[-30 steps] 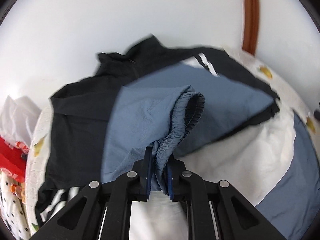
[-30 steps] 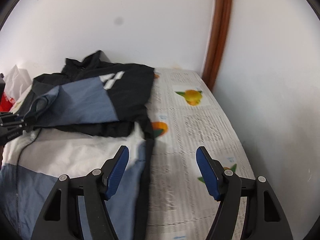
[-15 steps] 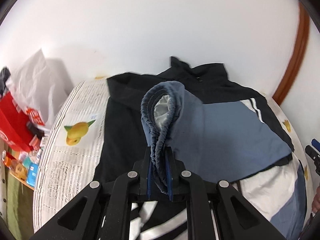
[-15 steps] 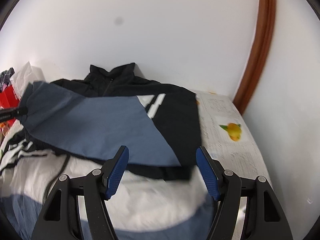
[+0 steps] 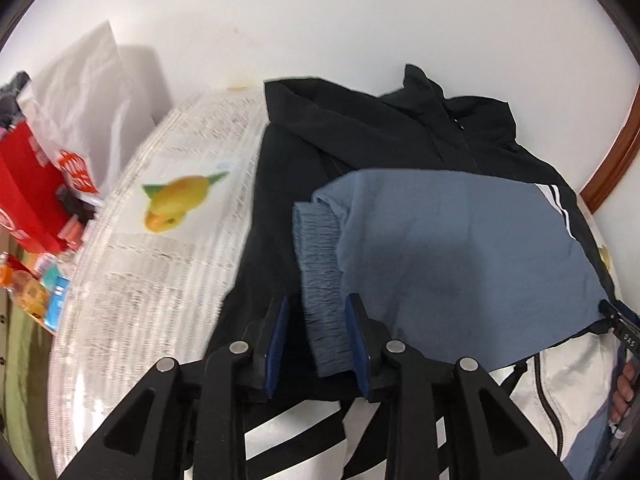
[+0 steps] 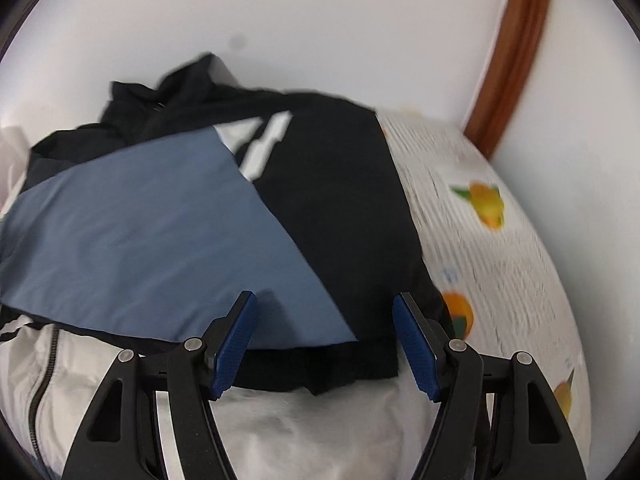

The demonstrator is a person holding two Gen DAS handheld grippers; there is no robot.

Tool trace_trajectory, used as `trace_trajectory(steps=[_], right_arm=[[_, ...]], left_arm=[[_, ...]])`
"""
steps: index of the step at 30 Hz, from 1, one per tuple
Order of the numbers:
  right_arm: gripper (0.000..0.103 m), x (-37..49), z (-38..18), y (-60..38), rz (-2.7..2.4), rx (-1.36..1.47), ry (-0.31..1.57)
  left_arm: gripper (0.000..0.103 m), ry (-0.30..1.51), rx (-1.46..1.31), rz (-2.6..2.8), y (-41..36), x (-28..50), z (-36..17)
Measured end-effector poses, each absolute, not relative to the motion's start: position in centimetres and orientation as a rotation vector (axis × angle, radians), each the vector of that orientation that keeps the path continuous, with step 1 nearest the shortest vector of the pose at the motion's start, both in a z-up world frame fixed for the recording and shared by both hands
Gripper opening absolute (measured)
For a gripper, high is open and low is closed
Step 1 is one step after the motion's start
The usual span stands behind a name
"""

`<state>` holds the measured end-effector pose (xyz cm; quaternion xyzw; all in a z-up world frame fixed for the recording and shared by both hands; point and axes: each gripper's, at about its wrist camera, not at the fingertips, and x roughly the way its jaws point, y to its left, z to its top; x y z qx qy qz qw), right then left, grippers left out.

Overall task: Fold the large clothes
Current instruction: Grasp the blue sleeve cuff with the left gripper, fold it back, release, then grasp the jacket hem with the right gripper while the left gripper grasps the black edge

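Two views: the left wrist view is taken first, then the right wrist view.

Left view, jacket [image 5: 400,136]: it is laid on the bed cover [image 5: 160,280] in the centre and right of the frame, with the collar at the upper right against the wall [image 5: 320,20] and the long axis running from there to the lower edge.

Left view, sleeve [image 5: 460,256]: the blue-grey sleeve is folded across the black chest; its ribbed cuff [image 5: 322,292] points to the lower centre.

Left view, left gripper [image 5: 316,340]: the jaws are opening; the cuff lies between the blue pads, with a gap seen on the left pad's side.

Left view, writing: white print is seen on a red bag [image 5: 36,196] at the left edge, too blurred to be read.

Left view, open room: bare cover with a printed fruit [image 5: 180,204] is left of the jacket.

Right view, jacket [image 6: 340,208]: the collar is at the upper left and the sleeve [image 6: 152,232] crosses the centre left.

Right view, right gripper [image 6: 326,344]: the jaws are held wide, nothing gripped, above the sleeve's lower edge.

Right view, open room: a strip of bed cover [image 6: 500,280] lies at the right, bounded by a brown frame [image 6: 516,52].
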<state>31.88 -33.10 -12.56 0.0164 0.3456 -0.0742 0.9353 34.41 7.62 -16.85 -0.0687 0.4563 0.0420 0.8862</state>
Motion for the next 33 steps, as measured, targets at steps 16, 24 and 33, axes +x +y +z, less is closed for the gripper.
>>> trace_trajectory(steps=[16, 24, 33], right_arm=[[0.069, 20.8, -7.7, -36.1, -0.187, 0.124, 0.6], [0.069, 14.1, -8.8, -36.4, -0.163, 0.121, 0.595], [0.078, 9.2, -14.8, -37.1, -0.146, 0.132, 0.633]], left_arm=[[0.028, 0.832, -0.056, 0.087, 6.1, 26.7, -11.1], [0.029, 0.808, -0.072, 0.063, 6.0, 20.3, -9.8], [0.056, 0.846, -0.139, 0.057, 8.1, 14.3, -13.5]])
